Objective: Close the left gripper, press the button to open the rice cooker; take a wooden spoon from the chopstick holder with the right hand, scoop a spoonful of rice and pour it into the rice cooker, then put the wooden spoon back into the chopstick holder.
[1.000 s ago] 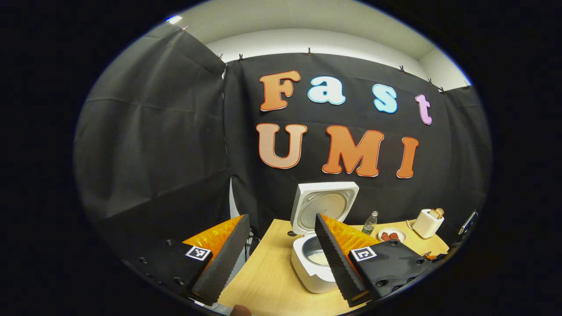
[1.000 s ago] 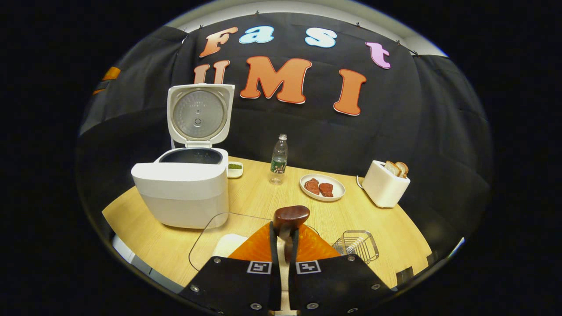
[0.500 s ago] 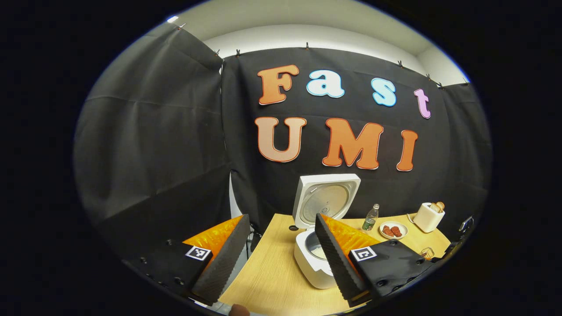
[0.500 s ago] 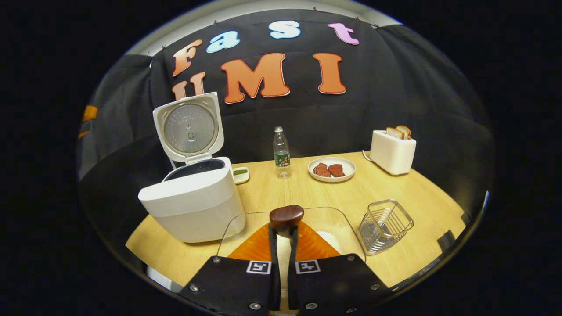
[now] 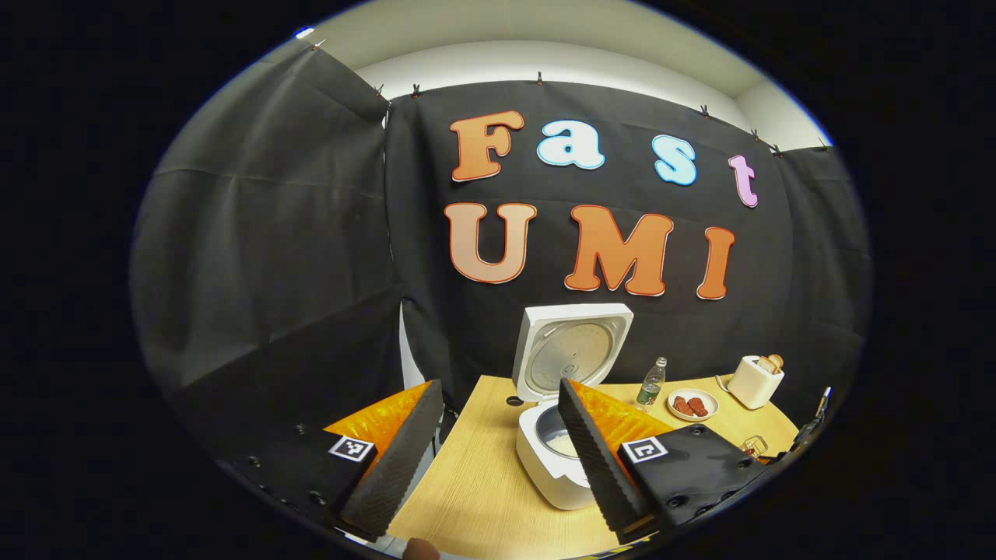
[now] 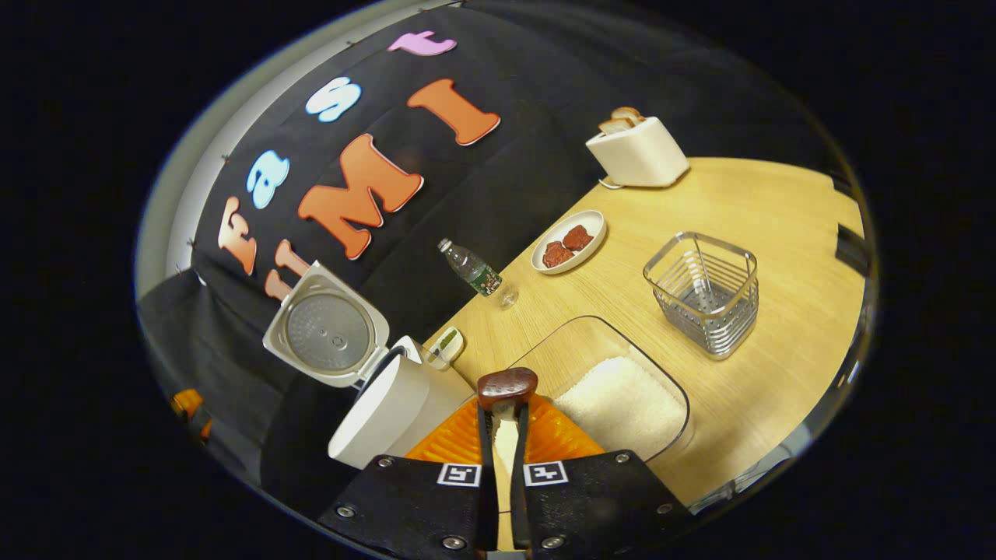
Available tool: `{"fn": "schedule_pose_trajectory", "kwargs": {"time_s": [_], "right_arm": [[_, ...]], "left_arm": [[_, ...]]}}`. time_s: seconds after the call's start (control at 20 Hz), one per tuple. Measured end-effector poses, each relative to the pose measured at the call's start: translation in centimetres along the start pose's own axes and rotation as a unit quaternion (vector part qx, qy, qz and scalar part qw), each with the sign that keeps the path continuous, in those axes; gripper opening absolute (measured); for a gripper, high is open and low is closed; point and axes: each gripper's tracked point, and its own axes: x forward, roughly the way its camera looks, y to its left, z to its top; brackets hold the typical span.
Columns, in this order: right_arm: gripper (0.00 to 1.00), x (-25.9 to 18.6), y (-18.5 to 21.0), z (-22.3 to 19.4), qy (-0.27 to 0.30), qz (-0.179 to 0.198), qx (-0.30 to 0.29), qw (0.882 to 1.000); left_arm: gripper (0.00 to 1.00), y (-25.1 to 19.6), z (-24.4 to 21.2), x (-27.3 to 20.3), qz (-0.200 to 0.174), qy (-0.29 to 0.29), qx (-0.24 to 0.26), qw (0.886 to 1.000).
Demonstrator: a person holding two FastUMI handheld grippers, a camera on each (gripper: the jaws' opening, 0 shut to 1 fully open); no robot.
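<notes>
The white rice cooker (image 5: pixel 554 459) stands open on the wooden table, its lid (image 5: pixel 572 354) upright and some white rice in its pot. My left gripper (image 5: pixel 498 386) hangs open above the table's near left corner, short of the cooker, with nothing between its fingers. My right gripper (image 6: pixel 502 416) is shut on the wooden spoon (image 6: pixel 507 386), whose dark rounded end pokes out past the fingertips. This view is strongly rolled. The spoon hangs between the cooker (image 6: pixel 393 408) and a glass dish of rice (image 6: pixel 618 404). The wire chopstick holder (image 6: pixel 704 292) stands beyond the dish.
A water bottle (image 6: pixel 471 271), a plate with red pieces (image 6: pixel 568 241) and a toaster with bread (image 6: pixel 638 152) line the back of the table (image 6: pixel 778 210). A small dish of something green (image 6: pixel 447 342) sits behind the cooker.
My right gripper has rolled hard with the spoon still held and swung right, towards the rice dish and holder. The left gripper has drawn back a little from the cooker.
</notes>
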Motion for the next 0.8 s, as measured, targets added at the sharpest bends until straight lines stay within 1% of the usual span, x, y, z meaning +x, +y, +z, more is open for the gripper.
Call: {"fn": "schedule_pose_trajectory", "kwargs": {"time_s": [0.1,0.2,0.35,0.4,0.55,0.8], "right_arm": [[0.06,-0.1,0.2,-0.3,0.006,0.01,0.029,1.0],[0.06,-0.1,-0.4,-0.2,0.012,0.01,0.064,0.998],[0.06,-0.7,-1.5,0.5,0.018,0.013,0.144,0.989],[0.06,-0.9,-1.8,0.6,0.019,0.015,0.16,0.987],[0.06,-1.8,-1.8,1.6,0.015,0.021,0.185,0.982],[0.06,-3.7,-1.3,5.1,-0.008,0.038,0.216,0.976]], "left_arm": [[1.0,-0.5,-0.1,0.2,-0.005,0.0,-0.001,1.0],[1.0,-0.7,0.2,0.2,-0.008,0.0,-0.005,1.0],[1.0,-1.0,0.1,0.5,-0.013,0.0,-0.01,1.0],[1.0,-1.1,0.1,0.7,-0.014,0.0,-0.01,1.0],[1.0,-1.2,0.7,1.1,-0.014,-0.005,-0.013,1.0],[1.0,-2.3,0.9,1.3,-0.027,-0.008,-0.013,1.0]]}}
